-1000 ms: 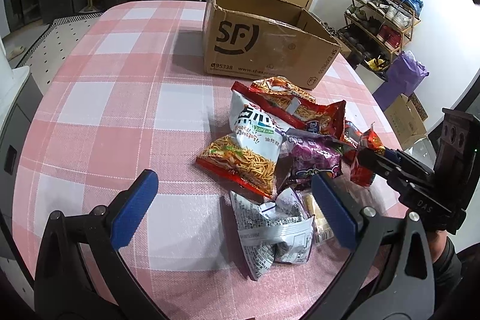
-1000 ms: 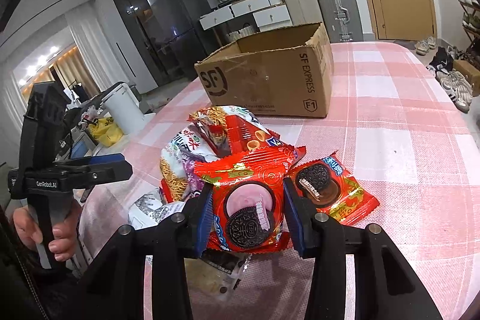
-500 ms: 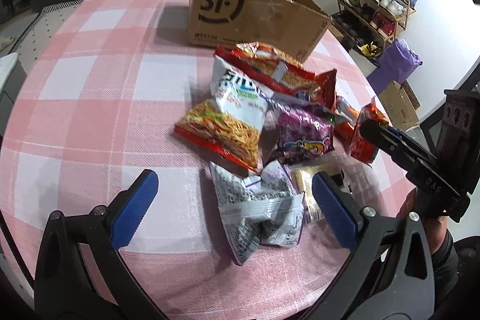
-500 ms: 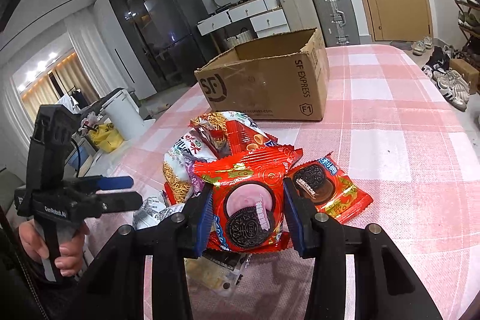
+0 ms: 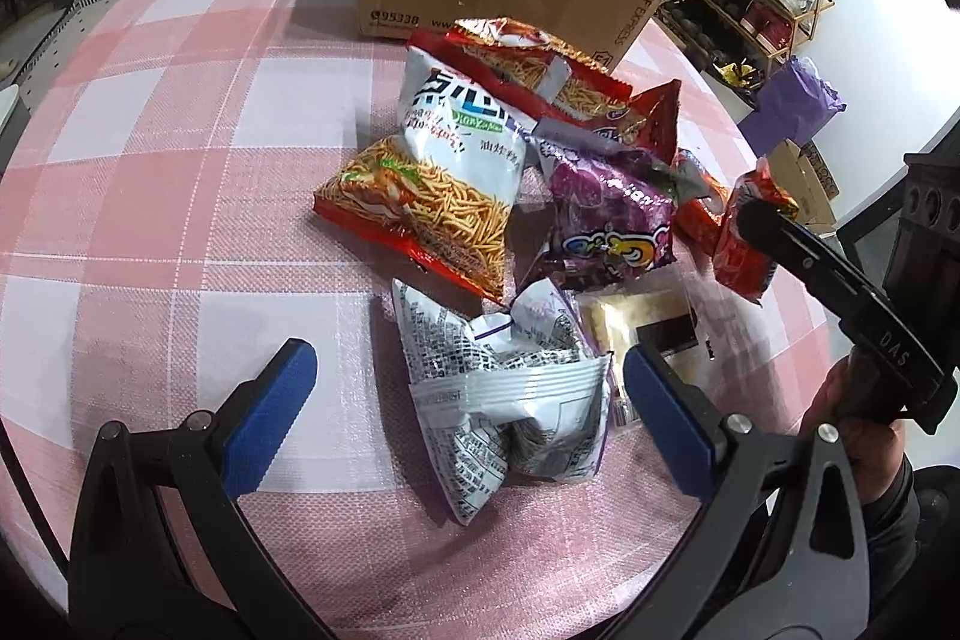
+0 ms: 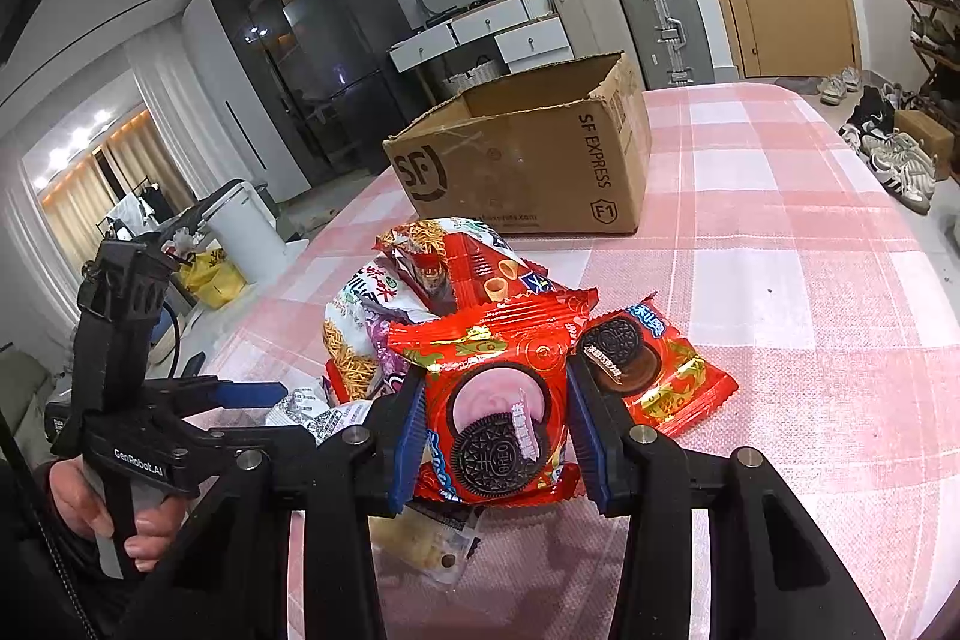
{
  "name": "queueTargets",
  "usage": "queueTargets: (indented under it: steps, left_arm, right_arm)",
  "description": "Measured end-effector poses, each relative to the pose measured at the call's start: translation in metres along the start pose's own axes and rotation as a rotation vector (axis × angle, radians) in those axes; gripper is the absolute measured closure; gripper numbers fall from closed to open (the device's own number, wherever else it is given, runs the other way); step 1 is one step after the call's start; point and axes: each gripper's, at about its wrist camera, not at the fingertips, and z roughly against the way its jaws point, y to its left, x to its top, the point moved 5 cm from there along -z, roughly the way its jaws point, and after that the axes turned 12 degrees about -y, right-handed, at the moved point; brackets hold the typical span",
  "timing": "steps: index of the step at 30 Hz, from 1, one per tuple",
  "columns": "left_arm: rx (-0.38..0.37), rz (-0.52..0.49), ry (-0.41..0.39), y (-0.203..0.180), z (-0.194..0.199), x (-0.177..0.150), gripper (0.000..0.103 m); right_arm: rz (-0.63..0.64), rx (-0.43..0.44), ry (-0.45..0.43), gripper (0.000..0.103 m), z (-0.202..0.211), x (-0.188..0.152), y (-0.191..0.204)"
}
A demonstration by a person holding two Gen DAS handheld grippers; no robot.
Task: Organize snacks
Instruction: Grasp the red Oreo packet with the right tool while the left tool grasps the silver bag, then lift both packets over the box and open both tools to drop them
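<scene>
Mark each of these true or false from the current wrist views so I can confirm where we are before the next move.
1. The right tool is shut on the red Oreo packet. True.
2. The left tool is clamped on the silver-white packet. False: its jaws stand wide open on either side of that packet, not pressing it.
3. The cardboard box stands open at the top on the checked tablecloth. True.
4. A second Oreo packet lies inside the box. False: it lies on the cloth beside the held one.
5. The purple packet lies in the pile of snacks. True.
</scene>
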Motion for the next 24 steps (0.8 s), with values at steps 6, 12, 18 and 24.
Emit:
queueTargets:
  steps: [6,12,18,24]
  left_arm:
    - [-0.007,0.018,0.011,0.004,-0.011,-0.002,0.002]
    - [-0.08,-0.009,0.025,-0.006,-0.009,-0.005,0.052]
    - [-0.092,-0.036,0.017,-0.012,-0.01,-0.002,0.059]
    - [-0.095,-0.059,0.004,-0.021,-0.008,-0.003,0.06]
  right_arm:
    - [-0.002,-0.001,0.005,0.06,0.0,-0.001,0.0]
    - [0.0,-0.005,0.011,0.06,0.0,-0.002,0.001]
    - [0.015,-0.005,0.014,0.06,-0.001,-0.002,0.007]
    - [0.025,-0.01,0.012,0.06,0.001,0.001,0.011]
